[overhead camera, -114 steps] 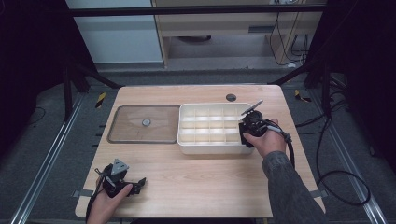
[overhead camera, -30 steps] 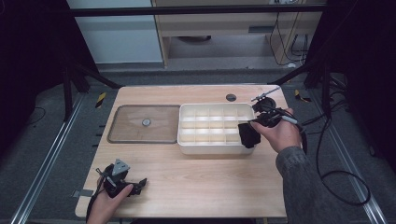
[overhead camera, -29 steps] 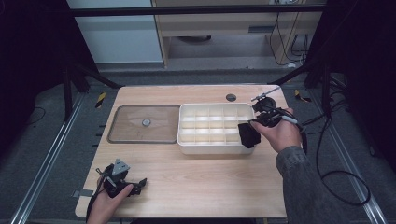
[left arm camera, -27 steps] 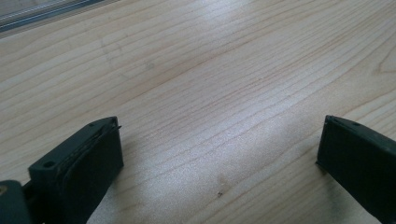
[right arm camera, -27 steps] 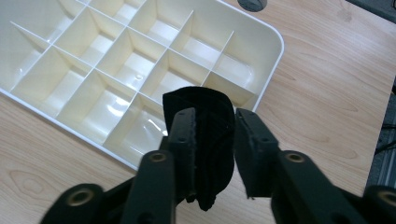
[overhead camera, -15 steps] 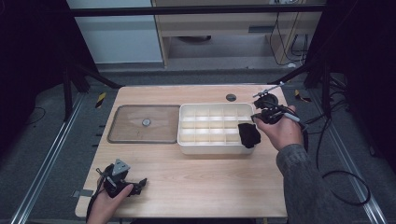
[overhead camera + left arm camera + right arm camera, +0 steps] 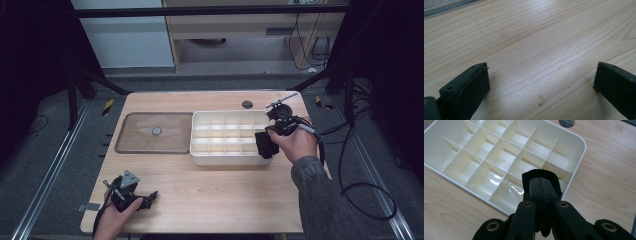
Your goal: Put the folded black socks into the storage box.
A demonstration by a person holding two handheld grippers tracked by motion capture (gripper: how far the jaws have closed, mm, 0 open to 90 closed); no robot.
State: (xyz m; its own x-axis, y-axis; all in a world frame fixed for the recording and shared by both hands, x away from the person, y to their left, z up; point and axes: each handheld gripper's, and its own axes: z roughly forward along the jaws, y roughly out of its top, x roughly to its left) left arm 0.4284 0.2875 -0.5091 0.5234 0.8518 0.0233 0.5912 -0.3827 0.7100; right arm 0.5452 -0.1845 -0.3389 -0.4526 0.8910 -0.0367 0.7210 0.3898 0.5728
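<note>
Right gripper view has the right gripper [image 7: 541, 185] clamped on a black cloth [image 7: 554, 181] right over the divided tray [image 7: 574, 157], all compartments empty, nothing dropped yet, while the left gripper [image 7: 541, 82] sits wide open holding nothing.

Dim surroundings, overhead glare, soft focus

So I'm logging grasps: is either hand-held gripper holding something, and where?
The right hand-held gripper pinches a black fabric piece at its middle fold above the cream compartment tray. The left hand-held gripper holds nothing.
</note>
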